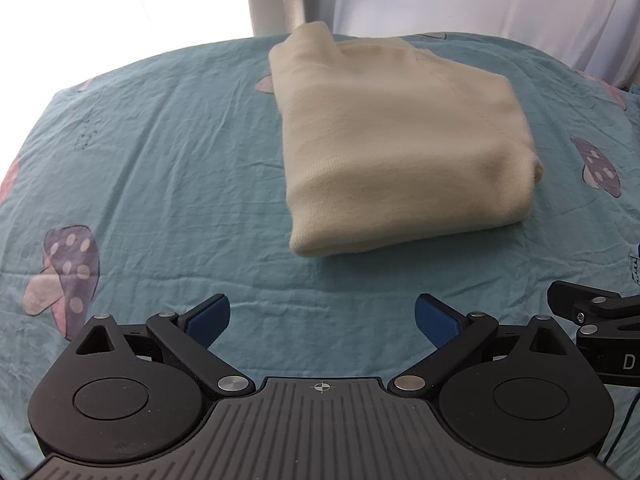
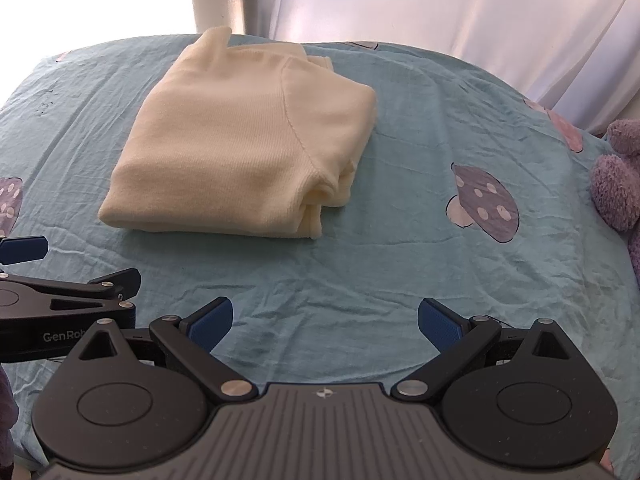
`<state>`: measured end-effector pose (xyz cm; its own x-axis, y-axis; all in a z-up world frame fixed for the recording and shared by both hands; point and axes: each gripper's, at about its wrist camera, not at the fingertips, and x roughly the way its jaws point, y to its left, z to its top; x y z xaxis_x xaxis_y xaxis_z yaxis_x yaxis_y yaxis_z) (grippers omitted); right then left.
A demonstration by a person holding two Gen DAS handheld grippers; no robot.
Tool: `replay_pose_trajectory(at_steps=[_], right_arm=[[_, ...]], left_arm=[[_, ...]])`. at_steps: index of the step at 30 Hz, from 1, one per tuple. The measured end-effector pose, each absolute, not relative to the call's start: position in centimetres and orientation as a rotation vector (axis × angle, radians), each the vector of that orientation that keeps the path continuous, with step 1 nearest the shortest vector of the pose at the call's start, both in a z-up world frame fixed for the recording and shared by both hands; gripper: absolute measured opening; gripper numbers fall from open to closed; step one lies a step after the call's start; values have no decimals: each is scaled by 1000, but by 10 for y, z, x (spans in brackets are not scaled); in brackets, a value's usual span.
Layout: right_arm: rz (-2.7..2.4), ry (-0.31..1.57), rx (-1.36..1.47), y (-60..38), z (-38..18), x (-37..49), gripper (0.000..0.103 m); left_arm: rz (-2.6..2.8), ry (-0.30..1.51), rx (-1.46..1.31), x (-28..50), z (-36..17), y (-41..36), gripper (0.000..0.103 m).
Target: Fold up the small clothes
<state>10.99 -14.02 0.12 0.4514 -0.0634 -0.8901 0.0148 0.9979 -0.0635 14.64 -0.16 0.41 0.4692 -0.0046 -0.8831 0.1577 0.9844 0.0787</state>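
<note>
Left wrist view: the left tool (image 1: 322, 318) is spread wide and empty over bare teal bedsheet (image 1: 160, 152), with the folded cream garment (image 1: 384, 140) ahead (near edge clear of the tips). The right tool (image 2: 325, 320) is equally wide, a plush toy (image 2: 618, 176) at the bed's right edge.

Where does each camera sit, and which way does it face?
Left wrist: on the left gripper, low over the sheet, facing the folded sweater; its open fingers show, the right gripper at the right edge.
Right wrist: on the right gripper, facing the same sweater; open fingers, left gripper at left, plush toy far right.
Shared: sweater, sheet, curtain.
</note>
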Motion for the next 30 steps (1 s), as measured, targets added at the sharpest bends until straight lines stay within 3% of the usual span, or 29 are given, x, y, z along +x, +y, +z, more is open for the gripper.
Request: replay_pose_trajectory(at_steps=[30], right_arm=[[-49, 1088, -47, -142, 3, 109, 99]], left_arm=[[-90, 1064, 136, 145, 7, 0, 102]])
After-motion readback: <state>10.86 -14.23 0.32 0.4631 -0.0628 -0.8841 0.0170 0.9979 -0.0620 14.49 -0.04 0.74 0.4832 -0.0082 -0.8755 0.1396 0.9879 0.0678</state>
